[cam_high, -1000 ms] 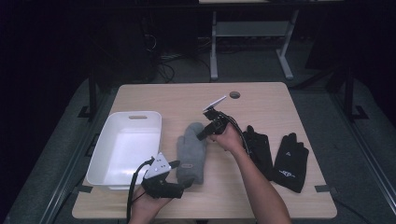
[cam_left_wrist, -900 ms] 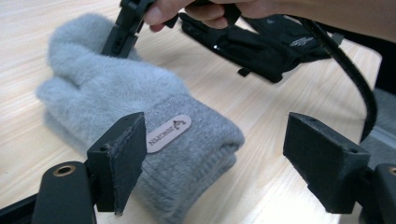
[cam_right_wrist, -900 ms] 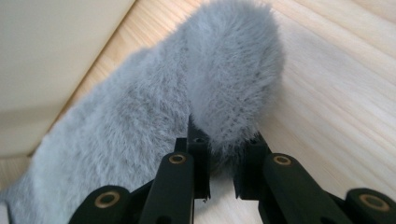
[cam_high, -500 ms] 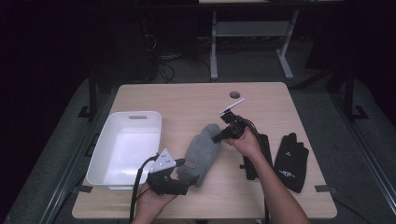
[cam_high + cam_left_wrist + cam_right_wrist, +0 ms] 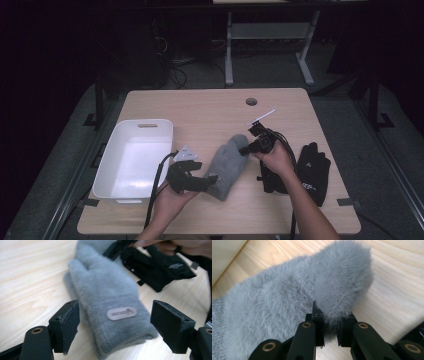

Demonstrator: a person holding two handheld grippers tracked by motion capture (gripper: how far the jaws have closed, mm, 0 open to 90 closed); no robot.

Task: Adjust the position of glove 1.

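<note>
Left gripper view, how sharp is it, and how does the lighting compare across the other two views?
Left gripper view: the grey mitten is soft with motion blur, its label unreadable, while the black jaws are crisp. Right gripper view: evenly lit, the mitten's fur sharp near the right tongs, softer toward the edges. High view: the table is bright against a nearly black room, and the white bin shows slight glare.
</note>
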